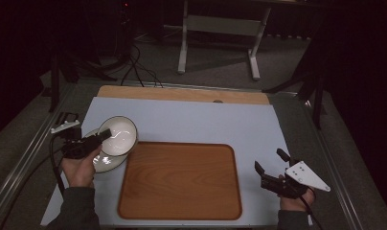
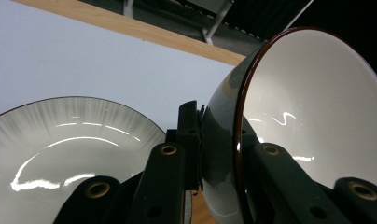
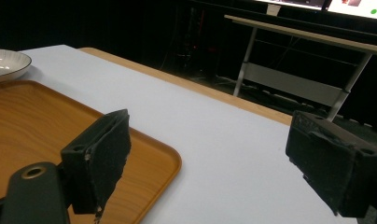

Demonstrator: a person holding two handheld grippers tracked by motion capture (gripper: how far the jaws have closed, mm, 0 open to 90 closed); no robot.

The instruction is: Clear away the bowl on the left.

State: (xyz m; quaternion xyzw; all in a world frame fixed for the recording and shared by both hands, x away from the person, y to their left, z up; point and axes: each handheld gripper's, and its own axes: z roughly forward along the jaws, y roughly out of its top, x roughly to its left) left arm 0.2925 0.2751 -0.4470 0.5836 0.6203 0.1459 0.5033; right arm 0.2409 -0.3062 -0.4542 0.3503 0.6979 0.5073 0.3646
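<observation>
A white bowl (image 1: 119, 135) with a dark rim hangs tilted over a white ribbed plate (image 1: 108, 164) at the left of the table. My left gripper (image 1: 104, 135) is shut on its rim. In the left gripper view one jaw lies inside the bowl (image 2: 312, 107) and the other against its outer wall, and the plate (image 2: 70, 140) lies below. A wooden tray (image 1: 179, 179) lies bare in the middle. To the right of it my right gripper (image 1: 268, 158) stands open. In the right gripper view nothing is between the jaws of the gripper (image 3: 214, 158), and the tray's corner (image 3: 144, 144) lies at the left.
A pale blue mat (image 1: 196, 122) covers the table, with a wooden strip (image 1: 182, 93) along its far edge. A metal rail (image 1: 325, 158) runs down each side. Beyond the table stand a desk frame (image 1: 218, 26) and cables (image 1: 139, 67) on the floor.
</observation>
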